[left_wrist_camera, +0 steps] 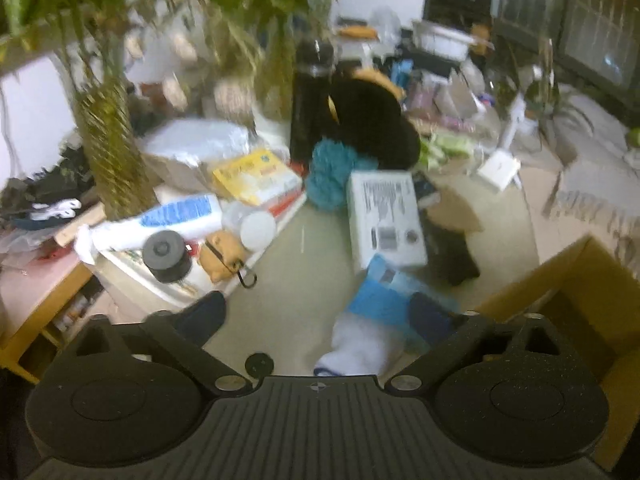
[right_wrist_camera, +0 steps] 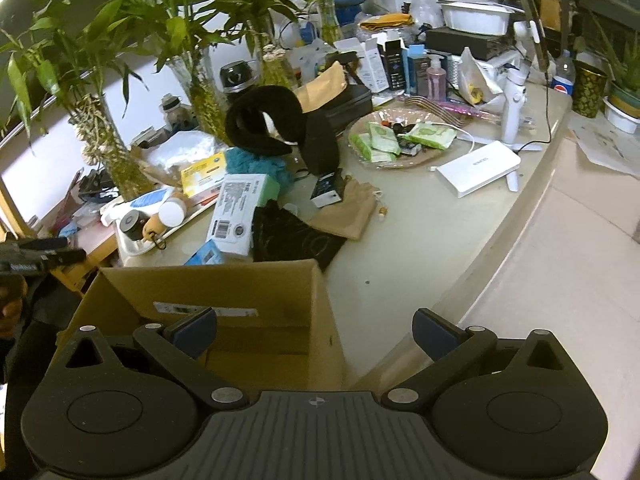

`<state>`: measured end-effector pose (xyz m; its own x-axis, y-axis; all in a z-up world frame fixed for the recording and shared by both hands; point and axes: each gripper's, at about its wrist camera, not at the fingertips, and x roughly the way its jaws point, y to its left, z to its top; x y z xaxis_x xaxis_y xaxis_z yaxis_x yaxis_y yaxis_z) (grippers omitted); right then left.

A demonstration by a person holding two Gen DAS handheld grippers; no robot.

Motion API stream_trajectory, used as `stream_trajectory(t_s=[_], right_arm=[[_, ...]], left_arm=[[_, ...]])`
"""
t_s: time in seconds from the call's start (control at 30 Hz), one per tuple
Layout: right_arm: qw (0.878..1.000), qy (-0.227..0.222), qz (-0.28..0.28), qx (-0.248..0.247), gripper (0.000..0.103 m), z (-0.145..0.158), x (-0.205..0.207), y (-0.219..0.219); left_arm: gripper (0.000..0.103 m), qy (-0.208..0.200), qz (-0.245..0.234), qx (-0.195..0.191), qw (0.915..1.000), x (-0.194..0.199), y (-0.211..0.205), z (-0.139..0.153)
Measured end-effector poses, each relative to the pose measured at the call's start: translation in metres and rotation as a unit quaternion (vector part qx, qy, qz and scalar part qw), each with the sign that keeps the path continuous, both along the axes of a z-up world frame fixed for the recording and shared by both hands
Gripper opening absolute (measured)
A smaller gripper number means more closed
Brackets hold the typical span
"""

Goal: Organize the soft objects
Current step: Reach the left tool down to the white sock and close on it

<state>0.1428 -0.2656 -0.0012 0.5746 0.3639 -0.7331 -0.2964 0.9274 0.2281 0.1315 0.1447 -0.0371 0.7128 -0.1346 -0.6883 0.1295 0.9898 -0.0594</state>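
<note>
Left wrist view was motion-blurred; labels on the clutter could not be read. The left gripper [left_wrist_camera: 320, 316] pointed down at the counter [left_wrist_camera: 288, 248], fingers wide apart. A white fluffy item [left_wrist_camera: 360, 350] under a blue packet [left_wrist_camera: 384, 296] lay between them, against the right pad [left_wrist_camera: 430, 318]; whether the pad pressed it could not be told, and the left pad was clear of it. The item's lower end was cut off by the gripper body.

The cardboard box [right_wrist_camera: 224, 292] stood at the counter's near edge, open; its inside was mostly hidden behind the right gripper [right_wrist_camera: 316, 332], so contents could not be made out. That gripper hung over the box's right wall, tilted down, fingers apart with nothing between them.

A black plush [right_wrist_camera: 276, 120] sat toward the counter's back by the plant vases [right_wrist_camera: 200, 92], a teal fluffy item [right_wrist_camera: 248, 160] just in front of it, partly covered by a white carton [right_wrist_camera: 240, 208]. A black cloth [right_wrist_camera: 292, 236] and a tan pouch [right_wrist_camera: 348, 212] lay mid-counter, touching. At the right wrist view's left edge, a hand [right_wrist_camera: 10, 308] and part of the other gripper showed, cut off.
</note>
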Motion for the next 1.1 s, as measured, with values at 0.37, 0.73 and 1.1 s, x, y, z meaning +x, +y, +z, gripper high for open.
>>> stream_trajectory(t_s=[0.37,0.73,1.1], right_arm=[[1.000,0.012,-0.009,0.000,0.103,-0.007,0.008,0.000],[1.000,0.014,-0.010,0.005,0.103,-0.008,0.008,0.001],[1.000,0.014,-0.019,0.015,0.103,-0.008,0.006,-0.009]], left_arm=[[0.087,0.137,-0.097,-0.083,0.9822,0.044,0.025,-0.066],[0.062,0.229,-0.096,-0.143,0.9581,0.084,0.041,-0.103],[0.017,0.302,-0.080,-0.226,0.9228,0.099,0.048,-0.138]])
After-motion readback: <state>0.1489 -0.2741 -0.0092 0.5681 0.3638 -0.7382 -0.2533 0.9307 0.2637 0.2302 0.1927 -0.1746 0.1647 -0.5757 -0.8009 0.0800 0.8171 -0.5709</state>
